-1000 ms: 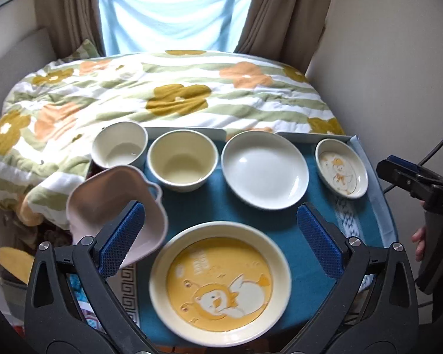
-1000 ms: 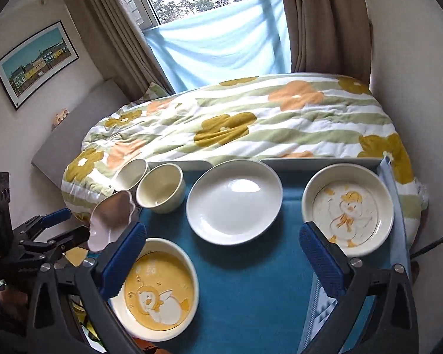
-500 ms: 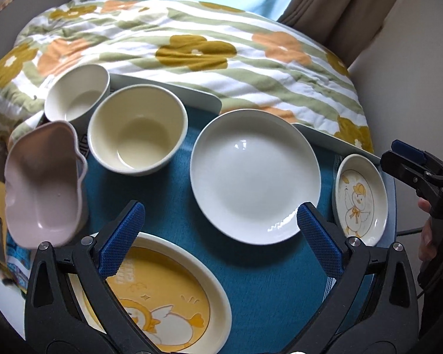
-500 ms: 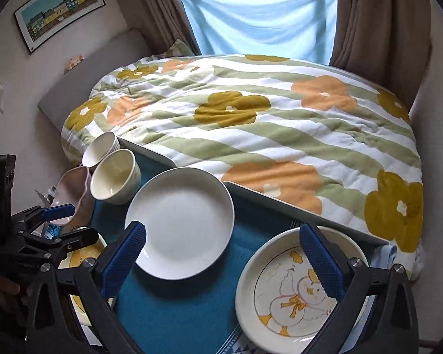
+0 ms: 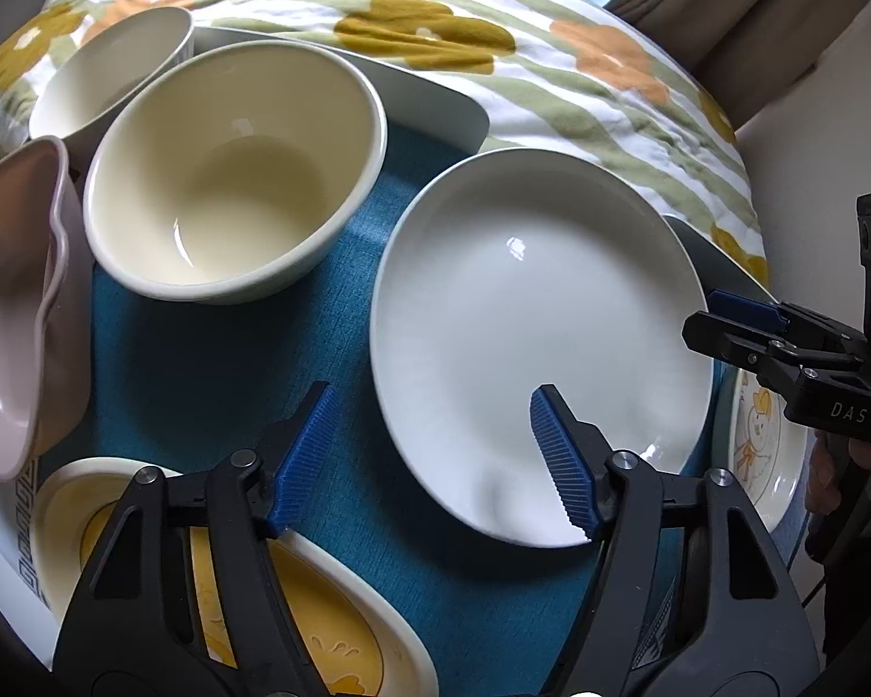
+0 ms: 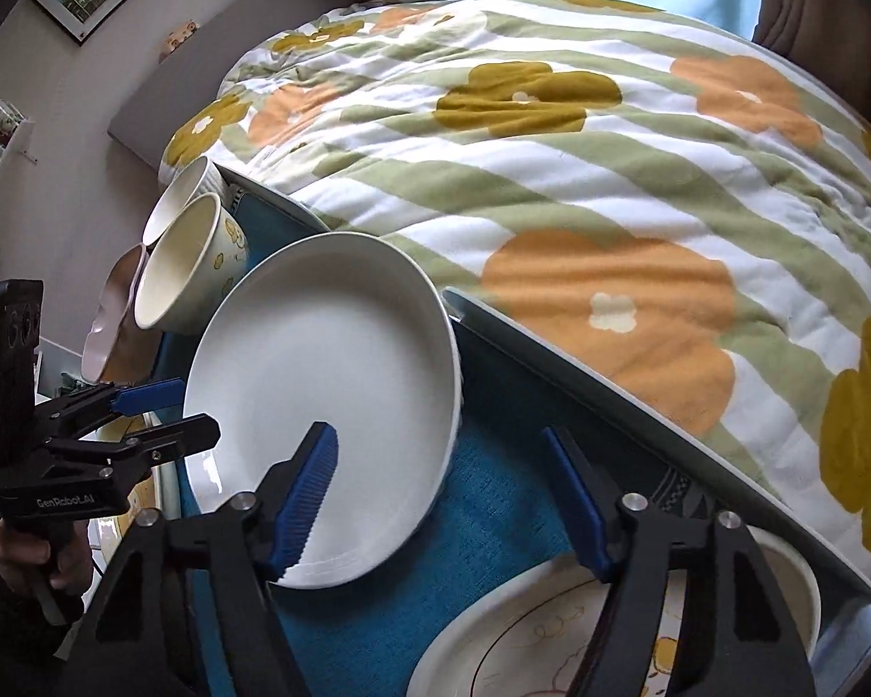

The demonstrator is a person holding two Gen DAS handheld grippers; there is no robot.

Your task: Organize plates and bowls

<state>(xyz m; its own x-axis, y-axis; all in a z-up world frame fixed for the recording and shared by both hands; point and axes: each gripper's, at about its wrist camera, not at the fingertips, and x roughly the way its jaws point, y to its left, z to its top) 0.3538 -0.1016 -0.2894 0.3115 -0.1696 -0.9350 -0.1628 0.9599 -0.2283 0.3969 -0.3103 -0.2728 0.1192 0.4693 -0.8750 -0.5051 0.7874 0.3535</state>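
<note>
A plain white plate (image 5: 540,337) lies on the blue cloth (image 5: 203,377). My left gripper (image 5: 432,462) hangs over its near-left rim with the jaws closing. One finger is above the plate's inside, the other above the cloth, and neither pad presses on the rim. My right gripper (image 6: 441,496) straddles the opposite rim of the plate (image 6: 331,383) the same way, its jaws closing too. Each gripper shows in the other's view: the right gripper (image 5: 743,319) and the left gripper (image 6: 162,412).
Left of the plate stand a cream bowl (image 5: 232,174), a white bowl (image 5: 110,64) and a pink bowl (image 5: 11,319). A yellow duck plate (image 5: 319,627) lies near, a small duck plate (image 6: 522,639) at the right. A flowered quilt (image 6: 551,174) lies behind.
Both grippers have dropped and moved in close on the white plate from either side. Their jaws have narrowed from wide apart to about half.
</note>
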